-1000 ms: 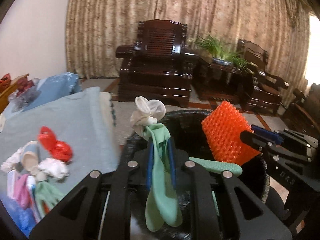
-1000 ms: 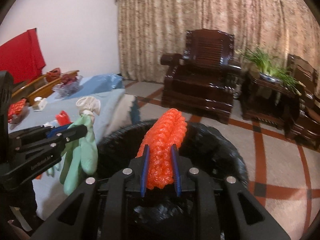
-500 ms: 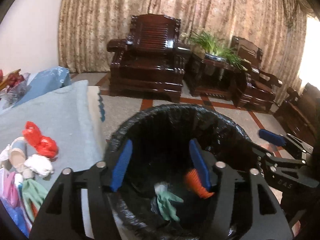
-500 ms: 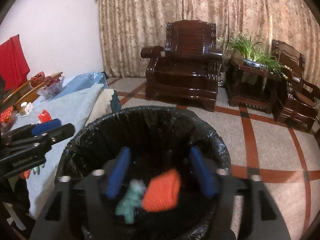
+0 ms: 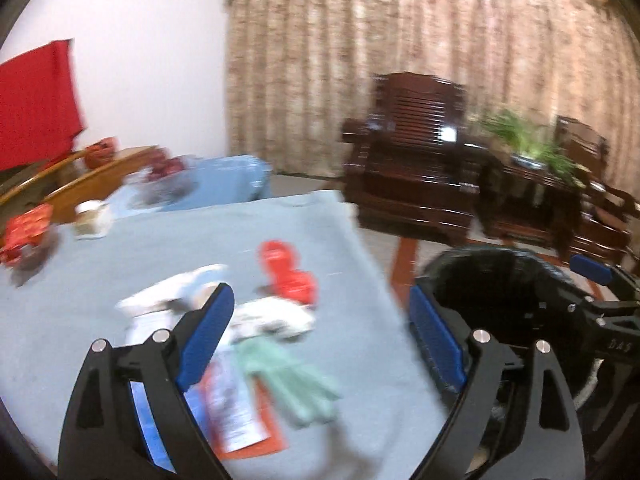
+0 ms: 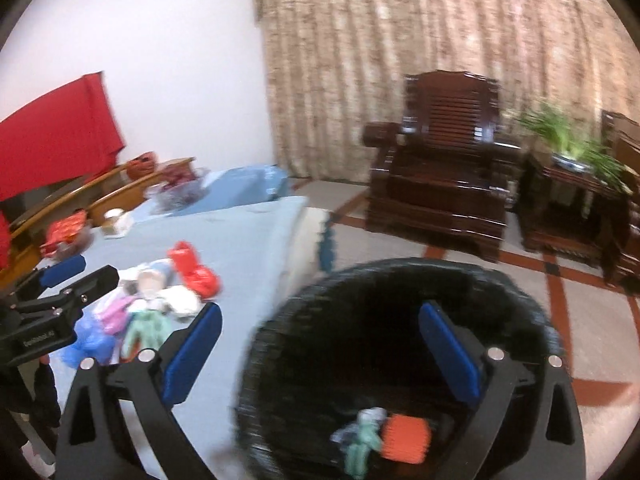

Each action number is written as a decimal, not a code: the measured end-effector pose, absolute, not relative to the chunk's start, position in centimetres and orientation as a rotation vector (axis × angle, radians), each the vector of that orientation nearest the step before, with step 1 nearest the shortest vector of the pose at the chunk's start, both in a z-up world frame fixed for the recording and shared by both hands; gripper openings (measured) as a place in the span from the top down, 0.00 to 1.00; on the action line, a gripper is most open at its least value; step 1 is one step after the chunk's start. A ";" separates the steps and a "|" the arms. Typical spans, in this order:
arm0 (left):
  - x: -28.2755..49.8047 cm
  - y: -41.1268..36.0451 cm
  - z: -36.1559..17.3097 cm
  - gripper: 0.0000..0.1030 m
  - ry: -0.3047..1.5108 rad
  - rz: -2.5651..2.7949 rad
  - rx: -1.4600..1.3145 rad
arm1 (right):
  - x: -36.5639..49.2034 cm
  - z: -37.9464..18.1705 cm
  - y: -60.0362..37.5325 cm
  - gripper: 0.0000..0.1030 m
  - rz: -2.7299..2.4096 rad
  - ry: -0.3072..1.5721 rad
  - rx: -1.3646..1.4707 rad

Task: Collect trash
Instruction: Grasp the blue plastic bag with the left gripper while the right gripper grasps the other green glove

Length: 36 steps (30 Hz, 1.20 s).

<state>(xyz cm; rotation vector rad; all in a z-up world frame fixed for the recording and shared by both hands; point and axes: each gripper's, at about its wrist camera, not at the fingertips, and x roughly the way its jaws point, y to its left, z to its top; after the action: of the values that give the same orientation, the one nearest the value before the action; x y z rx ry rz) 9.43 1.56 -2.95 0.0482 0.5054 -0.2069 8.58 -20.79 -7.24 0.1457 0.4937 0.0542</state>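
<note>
My left gripper (image 5: 320,332) is open and empty above the blue-grey table (image 5: 180,248), over a pile of trash: a green glove (image 5: 288,376), white crumpled paper (image 5: 272,318), a red wrapper (image 5: 286,276) and printed packets (image 5: 236,408). My right gripper (image 6: 320,350) is open and empty over the black bin (image 6: 400,292). A green glove (image 6: 362,438) and an orange foam piece (image 6: 406,438) lie in the bin. The bin (image 5: 500,276) also shows at right in the left wrist view. The left gripper (image 6: 60,280) shows at left in the right wrist view.
Dark wooden armchairs (image 6: 440,184) and a side table with a green plant (image 6: 572,140) stand by the curtain. A red cloth (image 5: 36,100) hangs at left. A white tape roll (image 5: 90,216) and red packets (image 5: 26,232) sit at the table's far side.
Both grippers opened and dropped the green glove and the orange foam into the bin. The left gripper has since swung left over the table's trash pile; the right gripper has turned left.
</note>
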 end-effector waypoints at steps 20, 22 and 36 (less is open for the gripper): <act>8.8 12.4 -10.1 0.20 0.641 0.052 -0.001 | 14.1 -11.7 -6.8 0.17 0.318 0.566 0.046; 9.1 12.6 -10.8 0.24 0.657 0.051 -0.014 | 14.7 -12.5 -6.2 0.22 0.324 0.591 0.032; 10.1 12.7 -13.2 0.61 0.717 0.012 -0.069 | 18.5 -17.0 -3.1 0.56 0.421 0.801 -0.007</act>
<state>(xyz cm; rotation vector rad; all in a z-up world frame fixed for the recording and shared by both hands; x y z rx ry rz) 10.13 12.67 -13.15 -0.0695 0.7166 0.0125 18.48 -3.09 -16.98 -0.0073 0.8014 0.4209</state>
